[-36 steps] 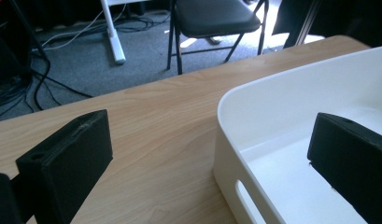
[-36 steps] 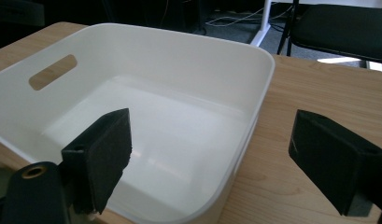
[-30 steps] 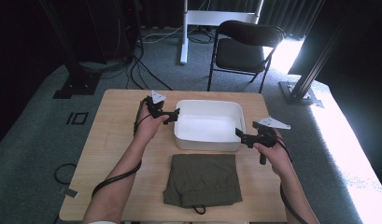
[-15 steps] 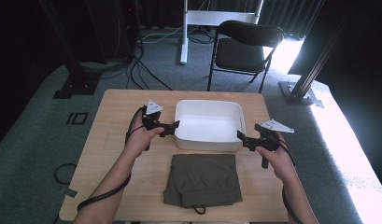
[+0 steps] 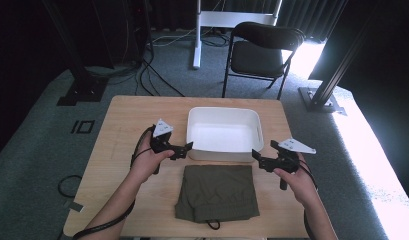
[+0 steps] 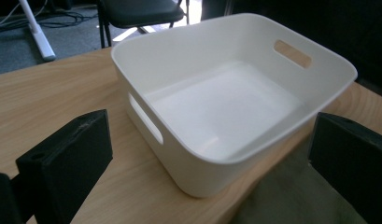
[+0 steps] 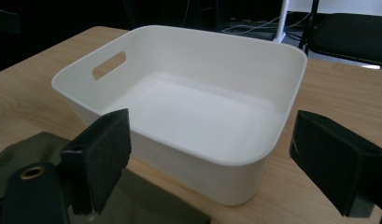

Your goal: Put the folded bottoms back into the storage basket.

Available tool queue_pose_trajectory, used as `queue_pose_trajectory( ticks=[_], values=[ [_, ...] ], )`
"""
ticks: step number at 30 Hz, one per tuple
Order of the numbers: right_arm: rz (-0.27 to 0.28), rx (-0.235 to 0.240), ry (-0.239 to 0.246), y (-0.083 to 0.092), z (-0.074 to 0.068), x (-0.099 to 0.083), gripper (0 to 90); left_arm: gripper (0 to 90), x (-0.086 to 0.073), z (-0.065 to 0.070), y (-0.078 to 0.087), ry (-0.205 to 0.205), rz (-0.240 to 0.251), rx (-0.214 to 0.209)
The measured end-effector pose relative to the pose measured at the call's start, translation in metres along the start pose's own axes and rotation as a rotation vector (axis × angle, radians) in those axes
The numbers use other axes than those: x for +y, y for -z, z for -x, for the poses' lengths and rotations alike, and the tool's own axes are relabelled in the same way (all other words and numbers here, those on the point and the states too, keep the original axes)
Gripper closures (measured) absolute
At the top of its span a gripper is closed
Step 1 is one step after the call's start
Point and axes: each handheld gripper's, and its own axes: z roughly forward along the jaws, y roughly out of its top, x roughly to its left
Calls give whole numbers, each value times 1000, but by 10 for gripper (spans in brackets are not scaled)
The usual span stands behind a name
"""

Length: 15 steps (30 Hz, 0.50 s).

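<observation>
Your left hand-held gripper (image 5: 188,147) and right hand-held gripper (image 5: 255,155) flank the white bin's (image 5: 224,154) near corners, jaws apart, holding nothing. The folded olive cloth (image 5: 217,192) lies on the desk (image 5: 117,125) just before the bin.

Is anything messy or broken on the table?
Nothing stands out. The white plastic bin sits upright and empty on the wooden table, and the folded olive-green cloth lies flat in front of it. Only its dark drawstring pokes out.

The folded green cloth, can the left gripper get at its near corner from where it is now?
Probably yes. The left gripper hangs open just past the folded green cloth, beside the white bin, with nothing between them.
</observation>
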Motion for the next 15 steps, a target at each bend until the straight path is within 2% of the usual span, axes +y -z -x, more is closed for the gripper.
queue_pose_trajectory(
  ticks=[5,6,10,13,15],
  values=[
    [-11,13,14,1,-8,-12,126,11,-12,12,1,1,-13,-33],
    [-16,18,13,1,-10,-15,126,11,-18,17,1,-5,-23,-45],
    [-48,32,23,-2,-17,-30,126,11,-27,25,2,-17,-40,-54],
    [-65,44,11,-5,-20,-39,126,11,-33,29,3,-26,-53,-43],
    [-75,54,5,-7,-22,-44,126,11,-38,32,3,-13,-64,-55]
  ],
)
